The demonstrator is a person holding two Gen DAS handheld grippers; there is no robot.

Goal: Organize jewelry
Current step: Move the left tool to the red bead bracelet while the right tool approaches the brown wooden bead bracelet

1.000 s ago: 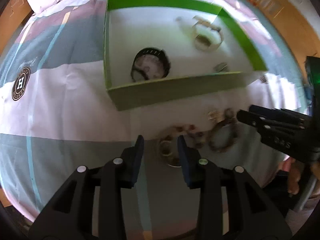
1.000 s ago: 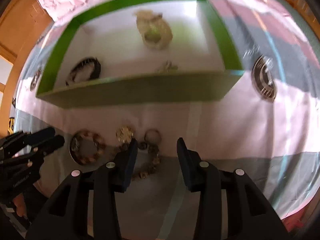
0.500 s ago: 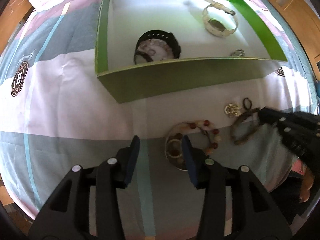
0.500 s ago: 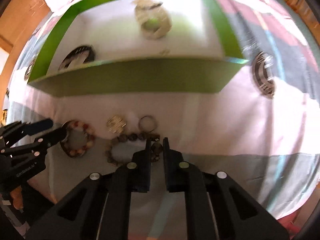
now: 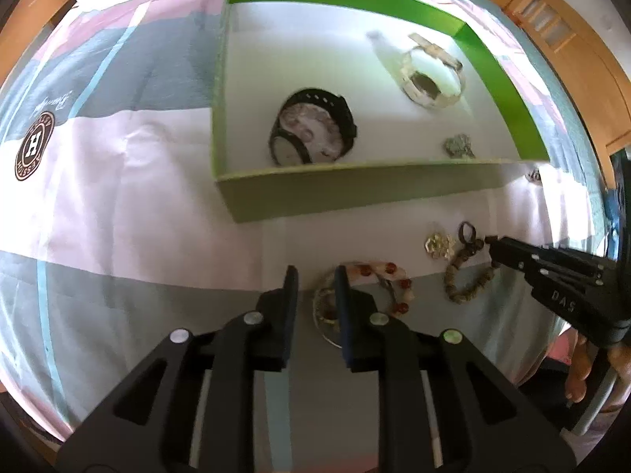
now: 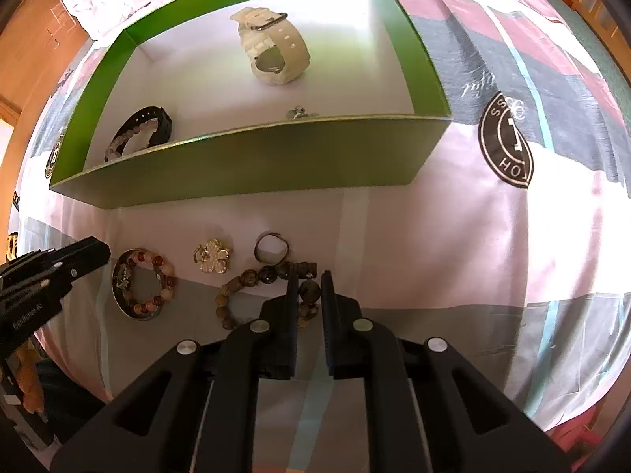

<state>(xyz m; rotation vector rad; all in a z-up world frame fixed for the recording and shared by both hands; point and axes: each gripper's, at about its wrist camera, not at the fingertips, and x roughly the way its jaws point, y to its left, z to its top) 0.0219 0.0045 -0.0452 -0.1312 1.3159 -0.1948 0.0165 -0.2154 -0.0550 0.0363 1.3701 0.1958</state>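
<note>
**Two claws work the loose jewelry in front of the green box**

Left wrist view: left claw [image 5: 315, 276] points down at the bedspread [image 5: 118, 205], its jaws having just narrowed; nothing sits between them, and the red-beaded bracelet [image 5: 388, 280] on its metal bangle lies just to their right. Beyond stands the green box [image 5: 355, 193], its near wall between the claw and the watches inside.

Right wrist view: right claw [image 6: 307, 282] is clamped on the brown bead bracelet [image 6: 244, 280], which trails left. A gold flower charm [image 6: 213, 256] and a ring [image 6: 270, 246] lie just beyond.
</note>
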